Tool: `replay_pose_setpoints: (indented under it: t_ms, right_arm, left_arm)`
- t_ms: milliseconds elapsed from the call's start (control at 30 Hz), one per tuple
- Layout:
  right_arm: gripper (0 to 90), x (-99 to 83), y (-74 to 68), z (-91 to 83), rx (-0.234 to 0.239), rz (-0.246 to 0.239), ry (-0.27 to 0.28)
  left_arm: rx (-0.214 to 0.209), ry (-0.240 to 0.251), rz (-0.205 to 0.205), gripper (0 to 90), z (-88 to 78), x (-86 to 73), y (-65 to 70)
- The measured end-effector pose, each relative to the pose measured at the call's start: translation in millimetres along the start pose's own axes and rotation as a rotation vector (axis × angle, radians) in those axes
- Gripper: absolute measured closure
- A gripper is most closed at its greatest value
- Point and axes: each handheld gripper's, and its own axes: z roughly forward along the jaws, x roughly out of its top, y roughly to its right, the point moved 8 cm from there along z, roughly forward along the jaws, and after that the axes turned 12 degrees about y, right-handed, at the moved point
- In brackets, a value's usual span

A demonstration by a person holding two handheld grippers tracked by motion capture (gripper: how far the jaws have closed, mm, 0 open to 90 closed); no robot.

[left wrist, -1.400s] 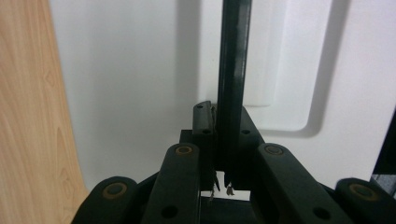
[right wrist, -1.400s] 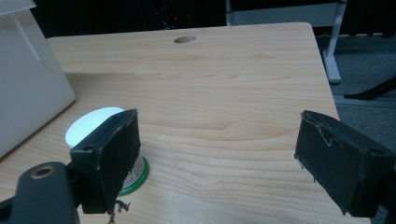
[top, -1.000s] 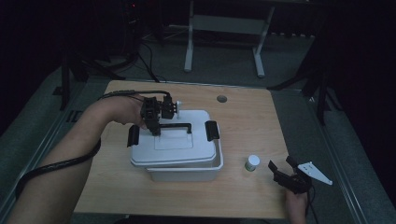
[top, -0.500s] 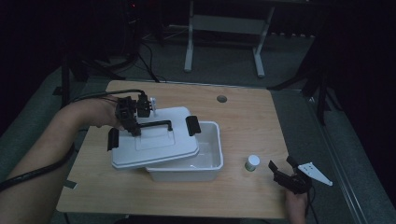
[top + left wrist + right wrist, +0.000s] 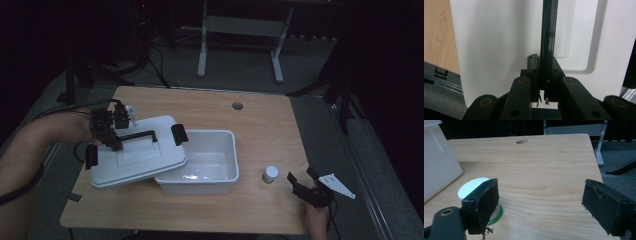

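A white lid with a black handle and black side clips hangs tilted over the left rim of the white bin. My left gripper is shut on that handle, and the lid's white top lies behind the jaws. The bin stands uncovered on its right side and looks empty. A small white-capped jar stands on the table right of the bin. My right gripper rests open near the front right edge, and the jar sits just beyond its left fingertip.
The wooden table has a round cable hole at the back. A strip of dark tape lies at the front left corner. Dark floor, cables and a metal stand surround the table.
The left gripper has carried the lid off the bin toward the left. The bin's inside now shows. The right gripper has stayed where it was.
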Motion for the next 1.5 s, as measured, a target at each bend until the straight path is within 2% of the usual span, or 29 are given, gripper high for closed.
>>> replay_pose_setpoints:
  t_ms: [400,533,567,600,667,733,833,900,933,1067,1300,1500]
  right_arm:
    - [13.5,-0.4,0.0,0.6,-0.006,-0.001,-0.006]
    - [13.4,-0.6,0.0,0.6,-0.007,-0.003,-0.008]
    - [13.4,-0.6,0.0,0.6,-0.007,-0.003,-0.008]
    - [13.4,-0.6,-0.1,0.7,-0.007,-0.002,-0.008]
    - [13.4,-0.6,-0.2,0.8,-0.006,-0.003,-0.009]
    - [13.5,-0.6,-0.2,0.9,-0.006,-0.005,-0.009]
    - [13.5,-0.8,-0.3,1.1,-0.007,-0.006,-0.012]
    - [13.5,-0.8,-0.6,1.1,-0.006,-0.007,-0.013]
    - [13.5,-0.8,-0.6,1.0,-0.006,-0.007,-0.013]
    - [13.5,-0.8,-0.6,1.1,-0.005,-0.006,-0.013]
    - [13.5,-0.9,-0.9,1.1,-0.006,-0.009,-0.014]
    - [13.5,-0.9,-0.8,1.0,-0.005,-0.009,-0.013]
  left_arm:
    - [0.017,0.002,-0.123,83.4,0.8,-57.7,-10.1]
    - [0.026,0.004,-0.155,83.4,5.5,-76.2,-13.9]
    - [0.026,0.004,-0.155,83.4,5.5,-76.2,-13.9]
    - [0.030,0.015,-0.184,83.4,9.4,-86.5,-18.1]
    - [0.035,0.032,-0.215,83.4,12.8,-93.3,-21.2]
    - [0.034,0.040,-0.228,83.4,18.2,-100.3,-23.7]
    - [0.034,0.028,-0.245,83.4,30.3,-109.3,-27.4]
    - [0.010,0.028,-0.265,83.4,41.5,-114.6,-29.3]
    - [0.021,0.025,-0.267,83.3,47.1,-116.7,-31.2]
    - [0.005,0.000,-0.286,83.3,69.5,-123.0,-33.1]
    - [-0.026,0.031,-0.309,83.3,106.0,-118.0,-40.4]
    - [-0.043,0.024,-0.319,83.3,127.7,-115.2,-43.7]
